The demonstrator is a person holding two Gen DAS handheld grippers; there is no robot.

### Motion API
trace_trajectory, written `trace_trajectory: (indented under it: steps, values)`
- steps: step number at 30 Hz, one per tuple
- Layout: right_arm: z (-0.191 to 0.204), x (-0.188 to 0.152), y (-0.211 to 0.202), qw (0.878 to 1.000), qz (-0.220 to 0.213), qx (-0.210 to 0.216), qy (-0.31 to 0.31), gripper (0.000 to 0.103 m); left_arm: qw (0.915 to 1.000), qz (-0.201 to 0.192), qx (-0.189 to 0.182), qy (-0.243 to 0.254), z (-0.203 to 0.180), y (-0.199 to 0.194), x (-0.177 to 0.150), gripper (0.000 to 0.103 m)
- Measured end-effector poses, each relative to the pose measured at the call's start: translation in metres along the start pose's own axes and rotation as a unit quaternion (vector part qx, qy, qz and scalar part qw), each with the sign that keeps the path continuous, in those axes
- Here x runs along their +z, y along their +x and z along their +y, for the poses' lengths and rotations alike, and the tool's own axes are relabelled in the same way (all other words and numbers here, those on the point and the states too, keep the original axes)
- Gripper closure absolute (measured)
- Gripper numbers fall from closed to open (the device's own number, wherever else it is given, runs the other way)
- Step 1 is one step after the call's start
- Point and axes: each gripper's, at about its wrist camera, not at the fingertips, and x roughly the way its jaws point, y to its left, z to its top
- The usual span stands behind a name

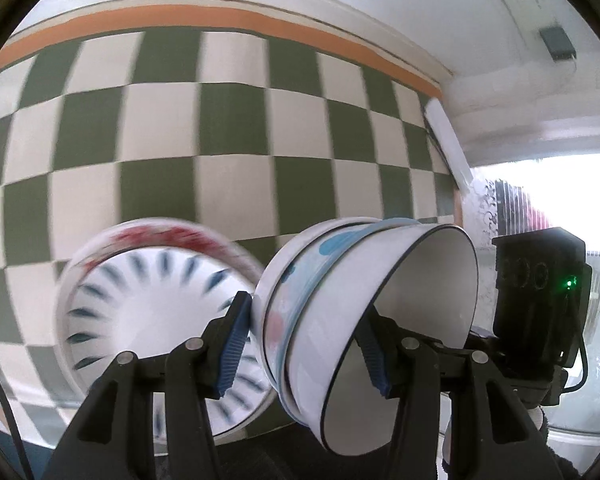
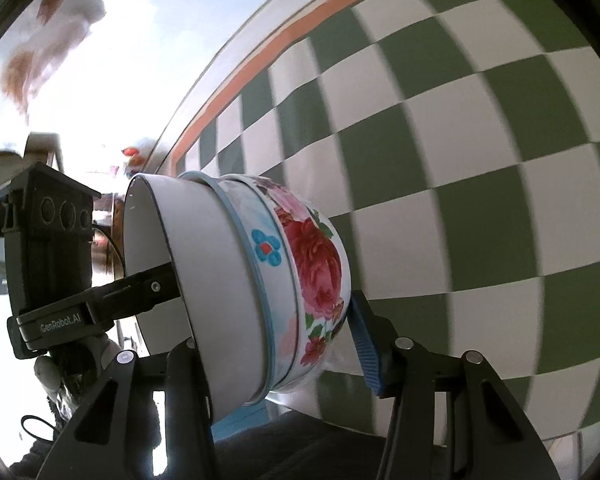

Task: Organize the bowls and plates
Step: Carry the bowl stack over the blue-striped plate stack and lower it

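Basically both tools clamp one nested bowl stack point(image 1: 364, 312) held sideways at lower center, left tool point(image 1: 306, 344) and right tool point(image 2: 284, 320) gripping opposite ends; keep squeeze even, level it before lowering beside striped bowl point(image 1: 152, 320).

Three nested bowls point(image 1: 364, 320) lie tipped on their side between the left gripper's point(image 1: 306, 344) fingers point(image 1: 234, 344), their mouth turned to the right in the left wrist view. To their left and behind, a stack of plates point(image 1: 152, 320) rests on the checked tablecloth point(image 1: 236, 132). In the right wrist view the same bowls sit between the right gripper's point(image 2: 280, 340) fingers point(image 2: 364, 356), with the left gripper's finger reaching into their mouth from the left.
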Motion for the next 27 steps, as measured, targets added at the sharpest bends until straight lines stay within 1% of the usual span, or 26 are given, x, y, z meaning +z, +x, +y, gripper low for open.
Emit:
trace_trajectory:
  steps: [4, 5, 7, 11, 15, 22, 27]
  values:
    - [0.023, 0.0, 0.027, 1.0, 0.013, 0.003, -0.014, 0.052, 0.9998, -0.009, 0.007, -0.017, 0.028, -0.015, -0.016, 0.055]
    - [0.031, -0.008, 0.038, 1.0, 0.017, 0.004, -0.017, 0.052, 0.9997, -0.01, 0.008, -0.022, 0.035, -0.018, -0.019, 0.055]
    - [0.042, -0.012, 0.054, 0.999, 0.026, 0.006, -0.021, 0.052, 0.9994, -0.012, 0.012, -0.029, 0.048, -0.021, -0.025, 0.055]
    - [0.053, -0.017, 0.078, 0.999, 0.04, 0.003, -0.032, 0.052, 0.999, -0.014, 0.023, -0.034, 0.07, -0.023, -0.032, 0.055]
    - [0.061, -0.017, 0.103, 0.998, 0.054, 0.0, -0.037, 0.052, 0.9983, -0.009, 0.024, -0.051, 0.09, -0.019, -0.035, 0.055]
    - [0.065, -0.016, 0.131, 0.997, 0.062, -0.014, -0.037, 0.052, 0.998, 0.0, 0.024, -0.058, 0.104, -0.01, -0.037, 0.056]
    - [0.065, -0.015, 0.129, 0.997, 0.06, -0.015, -0.035, 0.052, 0.9982, 0.003, 0.021, -0.056, 0.106, -0.008, -0.036, 0.056]
